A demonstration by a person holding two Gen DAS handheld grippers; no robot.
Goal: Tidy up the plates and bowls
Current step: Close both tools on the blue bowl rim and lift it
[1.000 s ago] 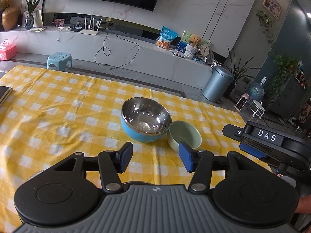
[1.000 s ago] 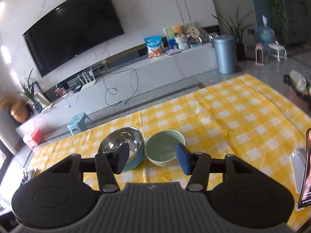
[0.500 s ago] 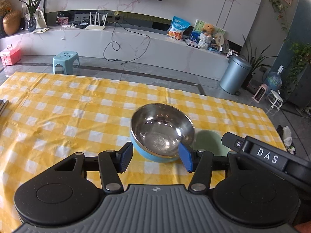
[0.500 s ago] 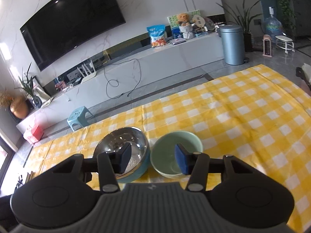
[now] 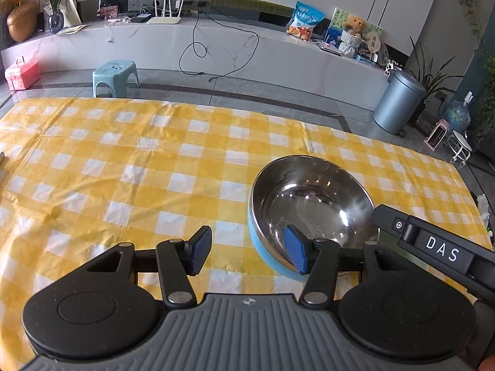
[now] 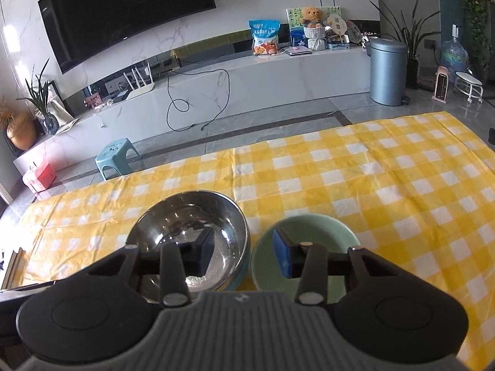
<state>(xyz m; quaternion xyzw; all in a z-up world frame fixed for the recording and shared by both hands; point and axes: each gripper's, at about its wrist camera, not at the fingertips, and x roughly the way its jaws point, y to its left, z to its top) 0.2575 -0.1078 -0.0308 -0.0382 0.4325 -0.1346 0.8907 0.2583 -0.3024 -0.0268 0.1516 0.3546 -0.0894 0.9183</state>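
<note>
I see the steel bowl (image 6: pixel 188 235) w/ blue outside and the green bowl (image 6: pixel 304 244) side by side on the yellow check cloth (image 6: pixel 355 179), both look empty. My left gripper (image 5: pixel 247 252) is open, straddling the steel bowl's near-left rim, holding nothing. Right gripper (image 6: pixel 244 253) is closing astride the green bowl's left rim, not gripping yet

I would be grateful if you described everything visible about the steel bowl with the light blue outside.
The round steel bowl with the light blue outer shell stands upright on the yellow checked tablecloth. Its shiny inside mirrors the room and looks empty. It sits close beside the pale green bowl; contact is unclear. The left gripper straddles its near rim, pads apart.
</note>
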